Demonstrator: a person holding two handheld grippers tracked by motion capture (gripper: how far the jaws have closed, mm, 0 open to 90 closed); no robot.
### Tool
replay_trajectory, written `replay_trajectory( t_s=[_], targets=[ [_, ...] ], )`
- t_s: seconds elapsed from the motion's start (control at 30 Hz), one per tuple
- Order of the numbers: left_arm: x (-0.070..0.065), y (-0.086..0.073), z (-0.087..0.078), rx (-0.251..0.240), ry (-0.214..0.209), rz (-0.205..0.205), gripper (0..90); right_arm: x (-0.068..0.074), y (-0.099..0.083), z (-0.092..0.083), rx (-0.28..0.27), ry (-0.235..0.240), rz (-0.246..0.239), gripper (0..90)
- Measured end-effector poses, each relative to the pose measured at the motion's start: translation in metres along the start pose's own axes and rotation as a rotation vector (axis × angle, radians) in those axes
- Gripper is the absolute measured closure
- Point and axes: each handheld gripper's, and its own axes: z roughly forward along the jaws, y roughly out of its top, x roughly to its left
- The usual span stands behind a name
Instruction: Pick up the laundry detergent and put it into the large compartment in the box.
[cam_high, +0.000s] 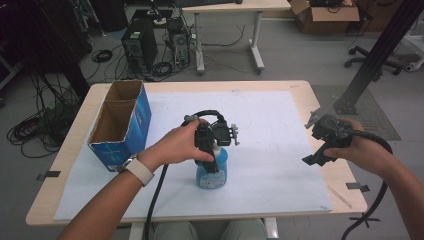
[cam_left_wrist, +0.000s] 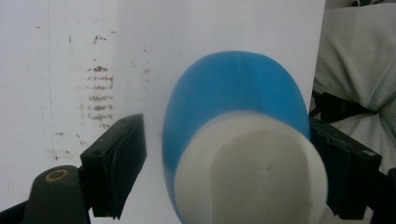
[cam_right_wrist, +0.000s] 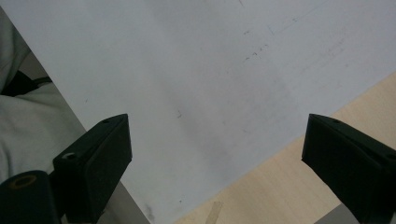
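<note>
A: Where does the bottle (cam_high: 212, 170) stand?

B: Upright on the white sheet (cam_high: 280, 150), near the front edge of the table (cam_high: 320, 97), with the left gripper (cam_high: 209, 157) coming down over its top. The hand (cam_high: 177, 145) and the gripper's body hide the neck in the high view.

A: Do the jaws grip it?

B: Not yet on both sides. In the left gripper view the bottle (cam_left_wrist: 233, 140) fills the space between them, blurred and cut off at the bottom. One jaw stands clear with white sheet showing in the gap; the other sits right at the bottle's edge, and contact there cannot be made out.

A: And the right gripper (cam_high: 320, 147)?

B: Released, jaws wide, held over the sheet's right corner (cam_right_wrist: 210, 93), well apart from the bottle. The box (cam_high: 120, 122) stands open at the left; its inside is in shadow.
</note>
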Motion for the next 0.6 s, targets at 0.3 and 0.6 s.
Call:
replay_trajectory(
  t_s=[0.3,0.6],
  targets=[
    [-0.0004,0.0001,0.0005,0.0,-0.001,0.006,24.3,0.0001,0.0003,0.0003,-0.002,0.0,0.0,8.5],
    [-0.001,0.0001,0.0003,-0.005,-0.002,0.012,30.6,0.0002,0.0,0.0005,-0.001,0.001,0.0,8.5]
  ],
)
